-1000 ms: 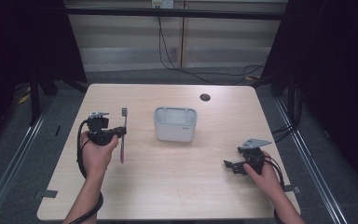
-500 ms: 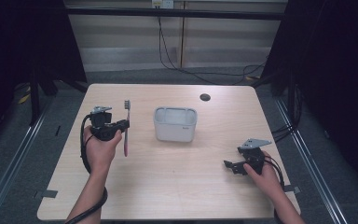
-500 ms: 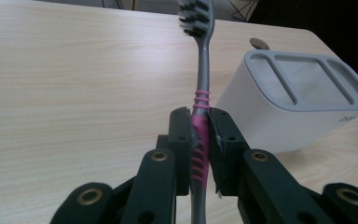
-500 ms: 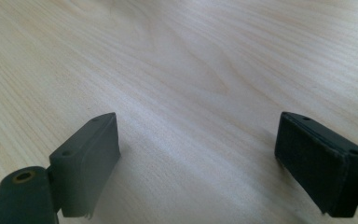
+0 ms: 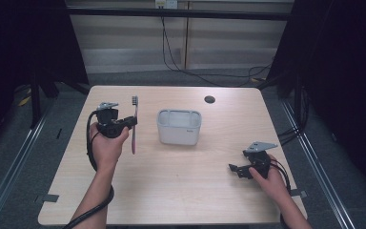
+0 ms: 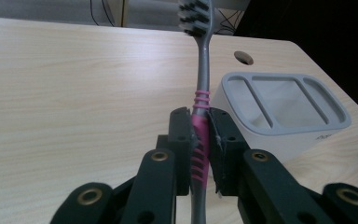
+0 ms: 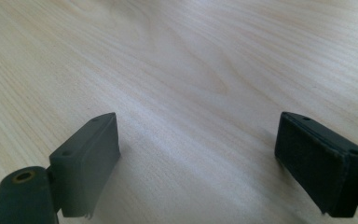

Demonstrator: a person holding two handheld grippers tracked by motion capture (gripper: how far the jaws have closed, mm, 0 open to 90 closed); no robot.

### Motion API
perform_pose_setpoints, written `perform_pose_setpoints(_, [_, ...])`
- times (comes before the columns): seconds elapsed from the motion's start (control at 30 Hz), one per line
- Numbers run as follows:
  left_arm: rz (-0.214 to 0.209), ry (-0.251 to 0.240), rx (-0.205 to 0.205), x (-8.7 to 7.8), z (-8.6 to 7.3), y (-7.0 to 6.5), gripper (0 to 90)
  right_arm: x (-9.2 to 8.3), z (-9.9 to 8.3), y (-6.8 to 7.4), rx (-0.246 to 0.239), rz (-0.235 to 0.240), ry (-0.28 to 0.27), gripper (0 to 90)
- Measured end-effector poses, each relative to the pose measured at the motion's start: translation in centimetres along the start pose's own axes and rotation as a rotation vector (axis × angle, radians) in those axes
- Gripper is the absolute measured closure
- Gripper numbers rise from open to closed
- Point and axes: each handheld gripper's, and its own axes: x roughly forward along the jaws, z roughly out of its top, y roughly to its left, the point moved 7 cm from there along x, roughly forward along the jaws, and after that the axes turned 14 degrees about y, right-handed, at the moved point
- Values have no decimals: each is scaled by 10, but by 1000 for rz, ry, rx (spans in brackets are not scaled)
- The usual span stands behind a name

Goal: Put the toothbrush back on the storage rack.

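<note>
A pink-and-grey toothbrush (image 5: 134, 125) stands upright in my left gripper (image 5: 129, 122), which is shut on its pink handle (image 6: 199, 140), bristles (image 6: 195, 16) at the top. It hangs above the table's left half, to the left of a white divided holder (image 5: 179, 126) with several slots (image 6: 284, 100). My right gripper (image 5: 234, 168) rests low over the table at the front right, open with nothing between its pads (image 7: 89, 158).
The wooden table (image 5: 181, 191) has a dark round hole (image 5: 209, 99) near its back edge. Black curtains and metal rails flank the table on both sides. A cable trails from each gripper down the forearms.
My left gripper has carried the toothbrush up and a little right, toward the holder. The right gripper has stayed still.
</note>
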Motion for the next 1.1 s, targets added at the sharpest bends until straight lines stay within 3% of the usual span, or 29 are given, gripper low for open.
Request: perform_pose_setpoints(1.1, [40, -99, 58, -1, 30, -12, 803, 0, 0, 0, 0, -1, 1, 130])
